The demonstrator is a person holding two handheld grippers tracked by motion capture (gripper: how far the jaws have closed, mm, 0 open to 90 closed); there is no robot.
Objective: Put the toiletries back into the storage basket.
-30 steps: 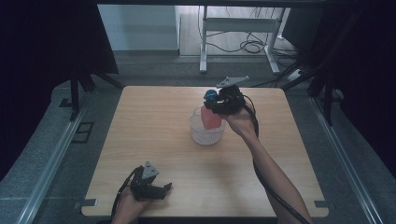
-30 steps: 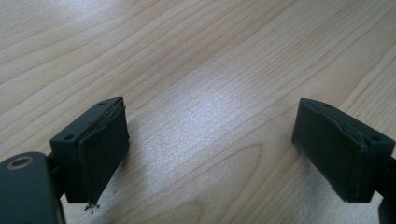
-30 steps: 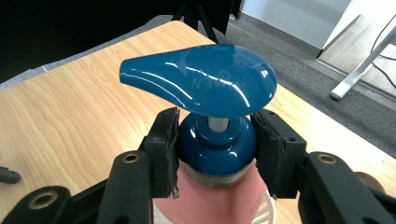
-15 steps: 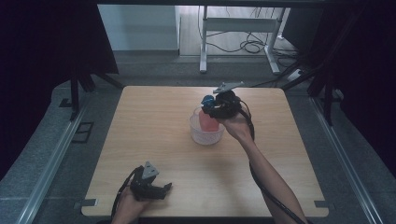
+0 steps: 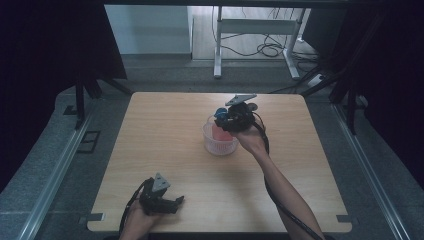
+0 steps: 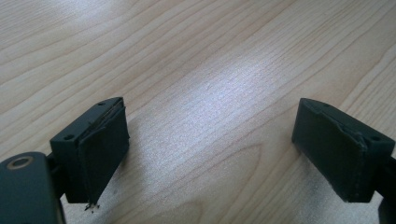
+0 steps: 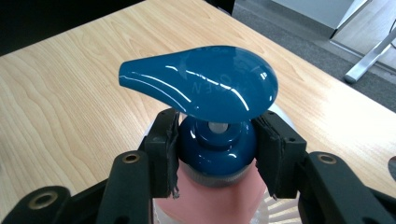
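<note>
A pink pump bottle (image 7: 210, 205) with a blue pump head (image 7: 205, 81) stands upright in my right gripper (image 7: 215, 151), whose pads are shut on the blue collar under the head. In the high view the bottle (image 5: 220, 134) sits partly inside a clear ribbed plastic basket (image 5: 219, 146) near the middle of the table, with the right gripper (image 5: 231, 119) above it. My left gripper (image 5: 176, 201) rests low at the table's front left edge. In the left gripper view its jaws stand open (image 6: 210, 149) over bare wood, nothing between them.
The wooden table (image 5: 165, 125) is bordered by grey floor on all sides. A white metal stand (image 5: 250, 30) and loose cables lie on the floor beyond the far edge. Dark curtains hang at both sides.
My right gripper has lowered the pink bottle down into the clear basket. The left gripper has stayed where it was.
</note>
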